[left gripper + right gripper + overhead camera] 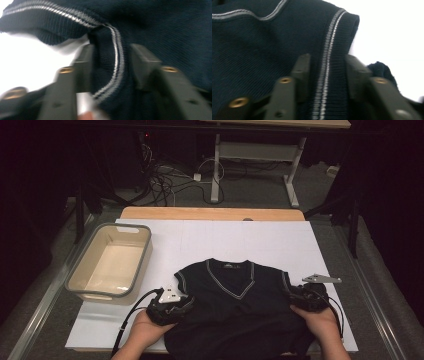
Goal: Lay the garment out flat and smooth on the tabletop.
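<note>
A dark navy sleeveless V-neck vest (235, 310) with grey-white trim lies flat on the white sheet, its hem hanging over the near edge. My left gripper (186, 303) is at the vest's left armhole. In the left gripper view the striped armhole edge (115, 50) fills the gap between the jaws of the left gripper (111, 55), which is shut on it. My right gripper (296, 298) is at the right armhole. Its own view shows the ribbed, striped band (329, 50) pinched between the jaws of the right gripper (327, 62).
A beige basin (146, 251) with a grey rim stands empty at the left on the white sheet (280, 240). The wooden table edge (210, 213) runs along the far side. Beyond it are a desk frame and loose cables (165, 180) on the floor.
</note>
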Tool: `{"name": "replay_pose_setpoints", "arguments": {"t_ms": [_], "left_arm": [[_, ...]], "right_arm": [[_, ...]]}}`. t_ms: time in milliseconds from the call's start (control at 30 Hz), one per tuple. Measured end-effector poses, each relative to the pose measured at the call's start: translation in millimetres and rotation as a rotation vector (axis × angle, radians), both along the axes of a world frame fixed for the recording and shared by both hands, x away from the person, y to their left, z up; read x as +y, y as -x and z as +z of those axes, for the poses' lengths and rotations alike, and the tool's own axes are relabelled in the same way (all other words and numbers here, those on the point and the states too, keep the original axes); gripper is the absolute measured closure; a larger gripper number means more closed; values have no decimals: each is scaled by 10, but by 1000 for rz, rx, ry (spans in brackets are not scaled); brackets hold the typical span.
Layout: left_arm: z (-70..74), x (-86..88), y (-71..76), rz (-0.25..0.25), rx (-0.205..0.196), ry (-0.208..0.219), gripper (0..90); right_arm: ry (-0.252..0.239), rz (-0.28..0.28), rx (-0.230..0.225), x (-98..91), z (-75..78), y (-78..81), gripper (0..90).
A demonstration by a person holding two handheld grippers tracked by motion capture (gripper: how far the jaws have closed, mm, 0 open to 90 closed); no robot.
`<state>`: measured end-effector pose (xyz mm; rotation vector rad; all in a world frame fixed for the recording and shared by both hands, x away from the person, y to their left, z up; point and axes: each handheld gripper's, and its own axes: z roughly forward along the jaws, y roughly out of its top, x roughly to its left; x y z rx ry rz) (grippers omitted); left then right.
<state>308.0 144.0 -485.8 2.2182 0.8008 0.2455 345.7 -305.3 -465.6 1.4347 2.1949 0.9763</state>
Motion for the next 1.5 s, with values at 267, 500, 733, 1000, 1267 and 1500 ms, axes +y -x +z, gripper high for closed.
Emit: {"name": "replay_pose_setpoints", "arguments": {"t_ms": [267, 500, 733, 1000, 1267, 1500], "left_arm": [[47, 480, 340, 78, 15, 28, 765], [288, 210, 203, 62, 13, 67, 392], [246, -219, -507, 219, 98, -26, 267], [92, -299, -471, 156, 68, -63, 636], [477, -142, -189, 98, -119, 89, 777], [841, -135, -205, 84, -207, 128, 777]], "right_arm": [[-32, -23, -181, -275, 163, 369, 798], [-46, -9, -230, -333, 180, 617, 793], [-35, -2, -234, -266, 215, 556, 785], [-33, 9, -230, -223, 175, 491, 783], [-61, 5, -354, -264, 441, 677, 799], [-76, 33, -485, -275, 973, 737, 798]]}}
